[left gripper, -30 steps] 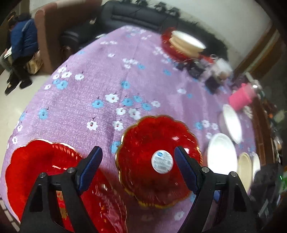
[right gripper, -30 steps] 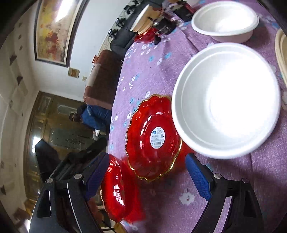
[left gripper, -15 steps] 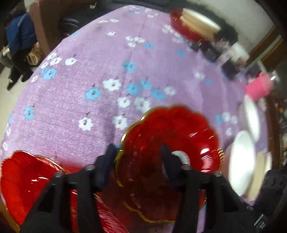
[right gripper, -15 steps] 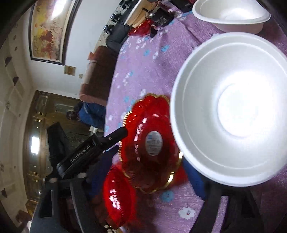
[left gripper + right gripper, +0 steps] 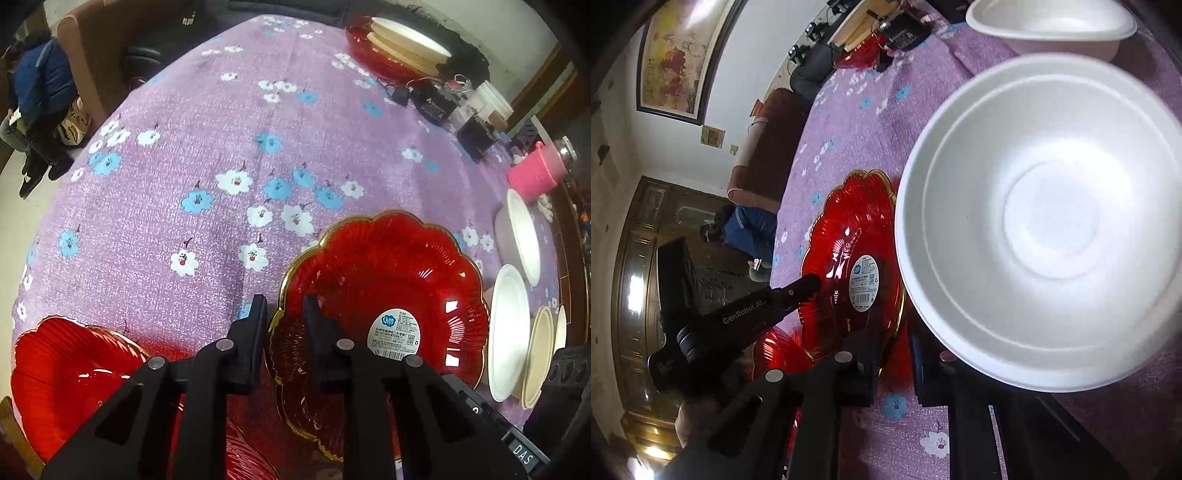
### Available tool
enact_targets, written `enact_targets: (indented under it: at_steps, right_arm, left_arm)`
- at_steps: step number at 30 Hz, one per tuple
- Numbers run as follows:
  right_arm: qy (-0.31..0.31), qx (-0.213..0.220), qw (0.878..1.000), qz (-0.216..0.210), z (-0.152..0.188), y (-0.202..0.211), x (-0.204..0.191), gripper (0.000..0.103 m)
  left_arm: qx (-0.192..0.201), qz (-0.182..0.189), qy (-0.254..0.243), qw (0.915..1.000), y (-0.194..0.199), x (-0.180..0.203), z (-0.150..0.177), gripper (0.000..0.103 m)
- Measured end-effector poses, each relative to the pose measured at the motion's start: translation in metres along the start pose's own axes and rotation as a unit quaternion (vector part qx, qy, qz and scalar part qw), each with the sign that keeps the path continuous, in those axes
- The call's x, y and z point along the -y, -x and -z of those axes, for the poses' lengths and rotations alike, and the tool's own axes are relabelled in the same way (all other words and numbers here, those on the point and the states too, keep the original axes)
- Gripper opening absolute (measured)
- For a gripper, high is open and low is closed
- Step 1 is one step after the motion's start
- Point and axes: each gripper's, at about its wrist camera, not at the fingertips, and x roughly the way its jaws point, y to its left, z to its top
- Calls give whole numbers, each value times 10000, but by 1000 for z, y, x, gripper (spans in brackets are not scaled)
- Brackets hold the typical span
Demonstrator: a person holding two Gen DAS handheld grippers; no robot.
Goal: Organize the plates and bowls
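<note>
A translucent red scalloped plastic plate with a gold rim (image 5: 388, 280) sits at the black tool (image 5: 284, 314). The table's purple cloth (image 5: 221, 122) carries white and blue flowers. Right of the tool, a round foam bowl (image 5: 1049, 221) is plain white.

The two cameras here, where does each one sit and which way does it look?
Left wrist view: sits on the left tool, looks steeply down its fingers at the red plate whose rim they pinch; only the tool's black arms show.
Right wrist view: sits on the right tool, looks slanting across the table; its fingers pinch the same plate's rim beside a white bowl; the left tool shows too.
Shared: the red plate, the white bowl, the purple flowered cloth.
</note>
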Motion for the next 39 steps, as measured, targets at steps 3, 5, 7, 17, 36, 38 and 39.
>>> enact_targets:
  at_steps: [3, 5, 7, 17, 36, 38, 39]
  right_arm:
    - [49, 56, 10000, -41, 0, 4, -1, 14]
    - [74, 82, 9999, -76, 0, 7, -2, 14]
    - [101, 99, 9998, -146, 0, 10, -2, 14]
    - [652, 234, 9970, -360, 21, 27, -51, 14]
    - [1745, -486, 9823, -477, 90, -16, -126, 13]
    - [1835, -534, 9807, -414, 96, -22, -129, 13]
    - [1861, -560, 9802, -391, 99, -24, -130, 13]
  left_arm:
    - [116, 25, 11, 9999, 9, 0, 3, 15]
    - [209, 34, 21, 9998, 18, 0, 4, 15]
    - [306, 53, 28, 9995, 26, -1, 5, 15]
    - [956, 80, 271, 9950, 86, -36, 28, 15]
    - [1301, -164, 1295, 9829, 113, -141, 109, 15]
    - [1253, -154, 1386, 9823, 109, -147, 114, 15]
    - [1241, -147, 1427, 9818, 108, -149, 115, 15]
